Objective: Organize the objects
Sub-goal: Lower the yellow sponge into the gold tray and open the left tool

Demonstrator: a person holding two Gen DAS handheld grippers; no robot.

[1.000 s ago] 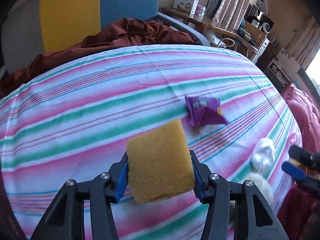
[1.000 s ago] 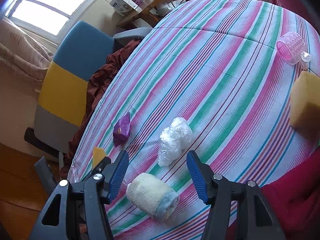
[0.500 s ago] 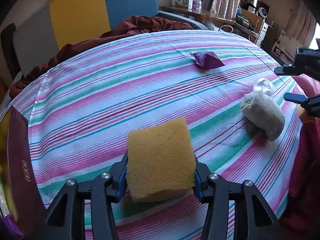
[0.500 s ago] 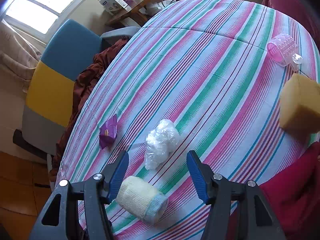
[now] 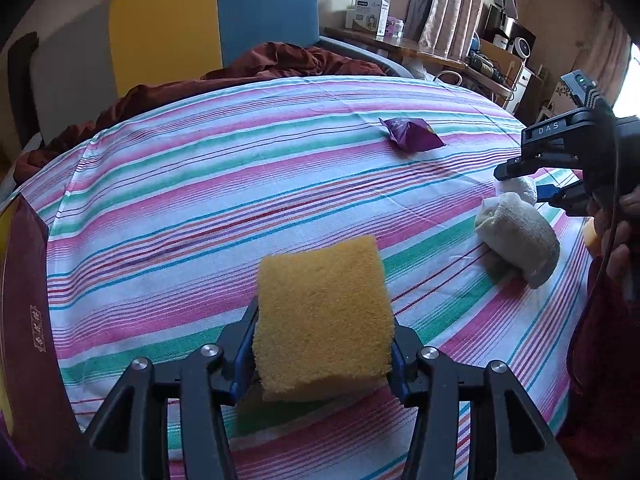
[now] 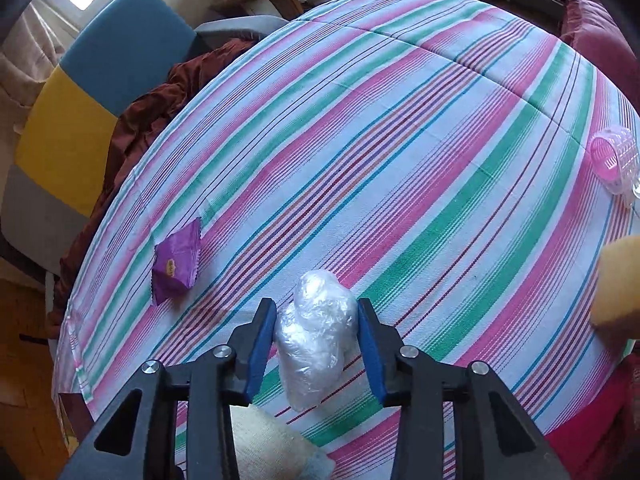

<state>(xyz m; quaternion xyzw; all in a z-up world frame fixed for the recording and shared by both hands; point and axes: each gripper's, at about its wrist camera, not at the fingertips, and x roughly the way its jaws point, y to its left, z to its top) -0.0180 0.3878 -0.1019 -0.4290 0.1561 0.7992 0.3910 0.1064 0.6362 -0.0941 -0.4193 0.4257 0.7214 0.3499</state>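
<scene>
My left gripper [image 5: 322, 344] is shut on a yellow sponge [image 5: 322, 320] and holds it just above the striped tablecloth [image 5: 208, 208] near the front edge. My right gripper [image 6: 316, 332] is open, its jaws on either side of a clear plastic bundle [image 6: 316, 344] that lies on the cloth. A rolled cream sock [image 5: 520, 240] lies beside it, and also shows in the right wrist view [image 6: 272, 444]. A purple snack packet [image 5: 412, 138] lies farther back; it also shows in the right wrist view [image 6: 176, 266]. The right gripper shows at the left wrist view's right edge [image 5: 560, 176].
A dark red box [image 5: 28, 320] stands at the table's left edge. A pink hair roller [image 6: 614, 164] and a second yellow sponge [image 6: 618, 284] lie at the right. A yellow and blue chair [image 5: 208, 20] with a maroon cloth [image 5: 256, 68] stands behind the table.
My left gripper has drawn back toward the table's front left with the sponge. My right gripper has moved forward past the sock and its jaws now flank the plastic bundle.
</scene>
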